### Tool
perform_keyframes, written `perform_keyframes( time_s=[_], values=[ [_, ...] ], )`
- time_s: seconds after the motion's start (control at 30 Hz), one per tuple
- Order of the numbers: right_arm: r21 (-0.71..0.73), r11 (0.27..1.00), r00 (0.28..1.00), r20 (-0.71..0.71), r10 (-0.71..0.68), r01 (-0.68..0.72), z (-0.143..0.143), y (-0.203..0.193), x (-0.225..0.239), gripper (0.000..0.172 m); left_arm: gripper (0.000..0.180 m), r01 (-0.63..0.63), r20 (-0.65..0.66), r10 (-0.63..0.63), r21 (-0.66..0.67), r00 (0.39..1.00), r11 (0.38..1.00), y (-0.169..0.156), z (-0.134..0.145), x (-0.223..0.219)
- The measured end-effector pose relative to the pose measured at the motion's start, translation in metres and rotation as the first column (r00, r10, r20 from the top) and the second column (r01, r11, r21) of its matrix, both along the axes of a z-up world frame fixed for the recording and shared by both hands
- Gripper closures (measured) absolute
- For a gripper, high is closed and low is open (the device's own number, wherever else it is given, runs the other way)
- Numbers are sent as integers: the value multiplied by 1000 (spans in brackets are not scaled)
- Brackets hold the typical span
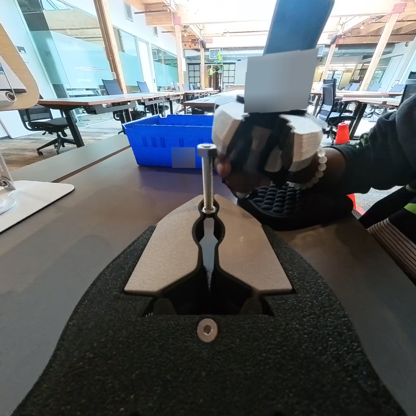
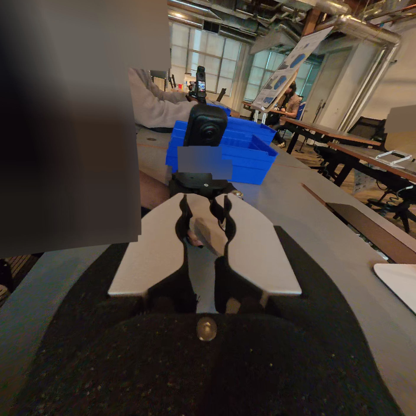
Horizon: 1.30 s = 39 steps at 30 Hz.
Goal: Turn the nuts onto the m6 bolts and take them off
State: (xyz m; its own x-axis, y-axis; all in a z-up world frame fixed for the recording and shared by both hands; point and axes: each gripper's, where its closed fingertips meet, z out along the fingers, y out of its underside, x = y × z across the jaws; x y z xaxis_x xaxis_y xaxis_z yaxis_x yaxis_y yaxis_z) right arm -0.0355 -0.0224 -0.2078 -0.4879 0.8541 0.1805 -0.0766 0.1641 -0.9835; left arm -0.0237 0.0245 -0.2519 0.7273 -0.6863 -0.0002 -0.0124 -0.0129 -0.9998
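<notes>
My left gripper (image 1: pixel 208 199) is shut on a silver nut (image 1: pixel 209 210) held in the notch at its fingertips. A long silver m6 bolt (image 1: pixel 207 177) stands upright in the nut, socket head on top. My right gripper (image 1: pixel 227 157) hangs blurred just right of the bolt head, held by a hand. In the right wrist view my right gripper (image 2: pixel 203 198) is open, its fingers apart over the left gripper's (image 2: pixel 195 182) grey fingertips. A shiny bit of the bolt (image 2: pixel 224 225) shows by the inner side of one right finger; the pads do not close on it.
A blue bin (image 1: pixel 166 139) stands behind the bolt on the dark table (image 1: pixel 101 213) and also shows in the right wrist view (image 2: pixel 247 157). A black dimpled mat (image 1: pixel 292 202) lies right. A white stand base (image 1: pixel 33 198) sits left. A grey-sleeved person (image 2: pixel 157 105) sits beyond. There is about 6 cm between the tips of the two grippers.
</notes>
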Motion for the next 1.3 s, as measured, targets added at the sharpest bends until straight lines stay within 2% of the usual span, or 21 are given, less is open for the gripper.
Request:
perform_keyframes(
  time_s=[0.07, 0.13, 0.2, 0.27, 0.33, 0.4, 0.43, 0.53, 0.57, 0.6, 0.7, 0.73, 0.8, 0.87, 0.93, 1.0, 1.07, 1.1, 1.17, 1.23, 1.3],
  values=[
    [-11, 1000, 1000, -2, -14, 14, 1, 3, -1, 140, 178, 0, -1, 0, 0, 1000, 1000, 0, 0, 0],
    [-23, 998, 999, -11, -53, 52, 2, 9, -5, 122, 178, 1, -4, -1, 0, 1000, 1000, 0, 0, 1],
    [-27, 999, 999, 5, -47, 47, -1, 8, -7, 112, 178, 2, -3, -2, 0, 1000, 1000, 0, 0, 1],
    [-15, 1000, 1000, 14, -24, 24, -2, 4, -5, 118, 178, 1, 0, -1, -1, 1000, 1000, 0, 0, 0],
    [5, 1000, 1000, 5, 1, -1, -1, 0, -1, 142, 178, 0, 0, 0, -1, 1000, 1000, 0, 0, 0],
    [-4, 1000, 1000, 9, -3, 3, 0, 2, 1, 143, 178, 0, 0, 0, -1, 1000, 1000, 0, 0, 0],
    [-9, 1000, 1000, 2, -14, 14, 1, 4, 0, 141, 178, 1, -1, -1, -1, 1000, 1000, 0, 0, 0],
    [-25, 999, 999, -3, -48, 48, 0, 9, -6, 113, 178, 3, -3, -3, -1, 1000, 1000, 0, 0, 1],
    [-23, 999, 999, 10, -44, 44, -2, 7, -7, 109, 178, 3, -4, -3, -1, 1000, 1000, 0, 0, 1],
    [-14, 999, 999, 18, -32, 32, -3, 5, -7, 110, 178, 3, -3, -3, -1, 1000, 1000, 0, 0, 1],
    [25, 1000, 1000, 5, 1, -1, -3, -1, -1, 142, 178, 1, 1, -1, -2, 1000, 1000, 0, 0, 0],
    [19, 1000, 1000, 11, -3, 3, -3, 0, 0, 142, 178, 1, 2, -1, -2, 1000, 1000, 0, 0, 0],
    [0, 1000, 1000, 1, -21, 21, -1, 4, -1, 140, 178, 1, 0, -1, -2, 1000, 1000, 0, 0, 0],
    [-24, 998, 999, -18, -50, 50, 2, 9, -5, 122, 178, 2, -3, -2, -2, 1000, 1000, 0, 0, 1],
    [-21, 999, 999, -5, -41, 41, -1, 7, -6, 111, 178, 3, -3, -3, -3, 1000, 1000, 0, 0, 1],
    [4, 1000, 1000, 1, -22, 22, -3, 2, -5, 118, 178, 3, 0, -3, -4, 1000, 1000, 0, 0, 0],
    [22, 1000, 1000, 8, 6, -6, -3, -2, -1, 141, 178, 2, 0, -2, -4, 1000, 1000, 0, 0, 0],
    [13, 1000, 1000, 14, 8, -8, -3, -2, 0, 142, 178, 2, 0, -2, -4, 1000, 1000, 0, 0, 0],
    [0, 1000, 1000, 0, -12, 12, -1, 2, -1, 140, 178, 2, -1, -2, -4, 1000, 1000, 0, 0, 0],
    [-14, 999, 999, -19, -45, 45, 2, 7, -5, 122, 178, 3, -4, -4, -5, 1000, 1000, 0, -1, 1],
    [-12, 999, 1000, 1, -31, 31, -1, 4, -6, 114, 178, 4, -4, -4, -6, 1000, 1000, 0, -1, 1]
  ],
)
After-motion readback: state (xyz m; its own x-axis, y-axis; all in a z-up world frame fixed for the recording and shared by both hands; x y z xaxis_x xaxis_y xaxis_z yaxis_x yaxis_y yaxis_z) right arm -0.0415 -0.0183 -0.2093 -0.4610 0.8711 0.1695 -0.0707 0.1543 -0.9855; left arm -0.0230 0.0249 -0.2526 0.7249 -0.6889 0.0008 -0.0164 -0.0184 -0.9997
